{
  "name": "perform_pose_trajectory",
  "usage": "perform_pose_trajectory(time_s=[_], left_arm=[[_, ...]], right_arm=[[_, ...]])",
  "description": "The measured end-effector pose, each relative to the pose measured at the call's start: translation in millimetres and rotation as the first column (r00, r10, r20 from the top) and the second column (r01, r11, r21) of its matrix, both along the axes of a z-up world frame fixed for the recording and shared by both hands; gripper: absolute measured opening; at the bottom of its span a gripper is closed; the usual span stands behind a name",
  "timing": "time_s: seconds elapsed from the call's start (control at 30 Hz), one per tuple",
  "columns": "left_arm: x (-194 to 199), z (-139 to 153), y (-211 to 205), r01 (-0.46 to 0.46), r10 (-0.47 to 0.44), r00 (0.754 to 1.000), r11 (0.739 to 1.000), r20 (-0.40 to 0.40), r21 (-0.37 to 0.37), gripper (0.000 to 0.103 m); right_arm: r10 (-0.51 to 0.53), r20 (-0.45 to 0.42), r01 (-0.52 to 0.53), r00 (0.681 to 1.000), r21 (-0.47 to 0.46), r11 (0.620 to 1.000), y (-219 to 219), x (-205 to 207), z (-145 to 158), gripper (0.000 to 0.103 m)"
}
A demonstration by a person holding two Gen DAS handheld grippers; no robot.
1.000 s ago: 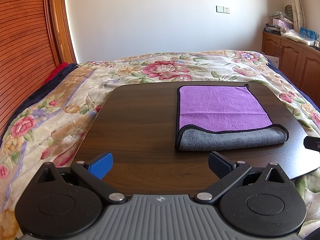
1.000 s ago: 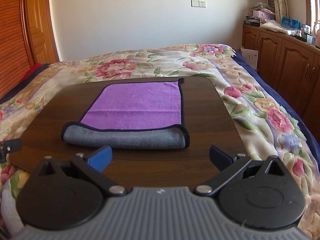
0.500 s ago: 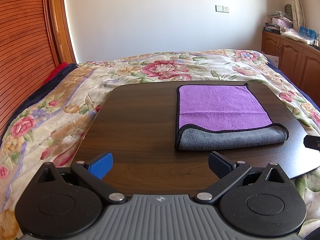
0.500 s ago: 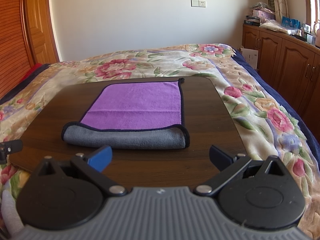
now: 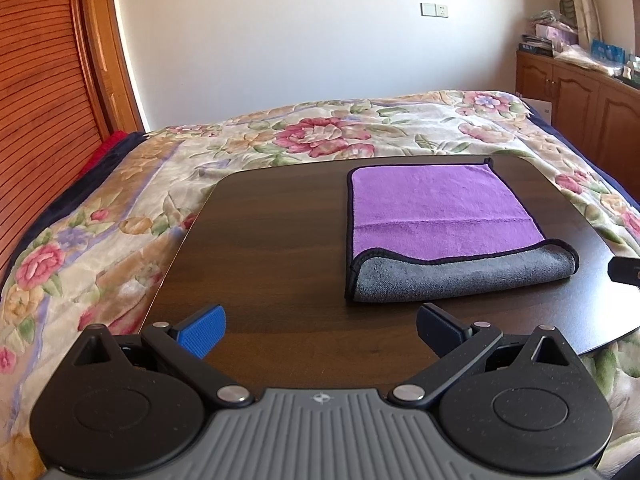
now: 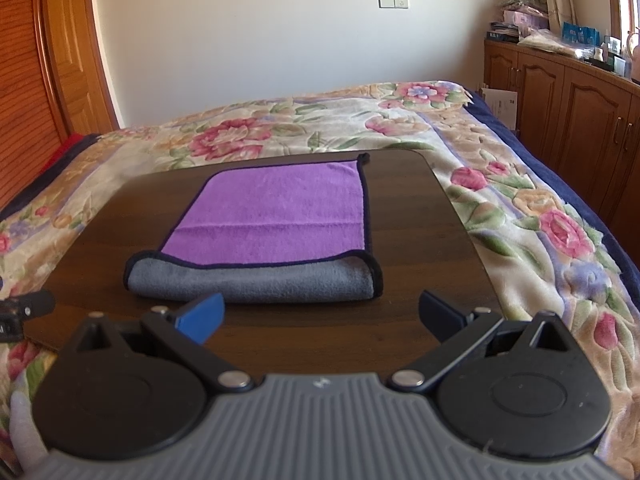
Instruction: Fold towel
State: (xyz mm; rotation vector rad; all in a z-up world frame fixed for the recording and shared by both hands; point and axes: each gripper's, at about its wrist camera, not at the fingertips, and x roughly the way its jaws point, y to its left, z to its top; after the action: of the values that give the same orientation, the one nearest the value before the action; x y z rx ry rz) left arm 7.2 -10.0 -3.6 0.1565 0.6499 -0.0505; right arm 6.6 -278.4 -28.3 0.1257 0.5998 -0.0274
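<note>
A purple towel [image 5: 436, 208] with a grey underside and black edging lies on a dark wooden table [image 5: 260, 248]. Its near edge is rolled over and shows a grey band [image 5: 460, 280]. It also shows in the right wrist view [image 6: 280, 208], with the grey band [image 6: 256, 284] closest. My left gripper [image 5: 320, 326] is open and empty, above the table's near edge, left of the towel. My right gripper [image 6: 320, 314] is open and empty, just in front of the grey band.
The table rests on a bed with a floral blanket [image 5: 120, 216]. Wooden cabinets [image 6: 568, 120] with clutter on top stand at the right. A wooden slatted door [image 5: 36, 100] is at the left. The other gripper's tip shows at each view's edge [image 5: 624, 270] [image 6: 24, 308].
</note>
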Motion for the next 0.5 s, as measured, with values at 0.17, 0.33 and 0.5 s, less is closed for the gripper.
perform_pose_trajectory(time_s=[0.17,0.33,0.5], left_arm=[[6.9,5.3,-3.6,0.011,-0.011,1.000,1.000,-0.006,-0.004,0.103],[16.0,11.1,-9.6,0.018,-0.018,1.000,1.000,-0.002,-0.001,0.103],[27.3,15.5,-16.6,0.025,-0.025,1.000,1.000,0.006,0.014,0.103]], right_arm=[[0.008,0.019,-0.008,1.000,-0.004,1.000,-1.7,3.3,3.6,0.103],[0.030,0.041,-0.029,0.999,-0.031,0.999,-2.6,6.6,8.9,0.103],[0.040,0.048,-0.038,0.998,-0.040,0.998,-7.1,12.6,11.3,0.103]])
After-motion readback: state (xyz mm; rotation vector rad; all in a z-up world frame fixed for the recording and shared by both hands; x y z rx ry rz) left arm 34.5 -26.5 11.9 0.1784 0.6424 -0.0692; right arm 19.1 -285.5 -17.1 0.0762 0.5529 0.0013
